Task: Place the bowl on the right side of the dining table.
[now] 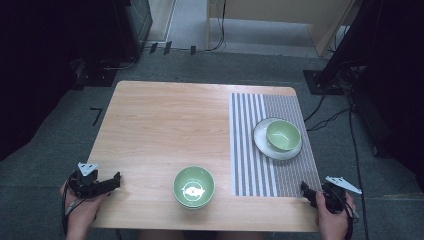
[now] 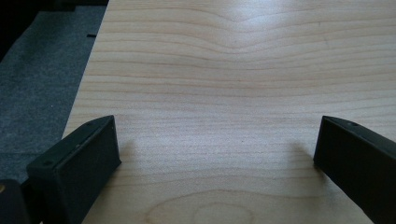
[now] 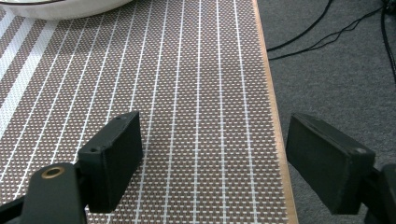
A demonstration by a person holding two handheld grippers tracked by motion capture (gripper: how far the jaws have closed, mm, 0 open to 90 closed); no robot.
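Observation:
A green bowl sits on the wooden table near its front edge, in the middle. A second green bowl rests on a white plate on the striped placemat at the right. My left gripper rests at the table's front left corner, open, with bare wood between its jaws. My right gripper is at the front right corner, open over the placemat and the table's right edge. The plate's rim shows at the top of the right gripper view.
Grey carpet surrounds the table. Black cables trail on the floor to the right, near a dark stand base. Dark equipment stands at the far left, and a wooden panel is behind the table.

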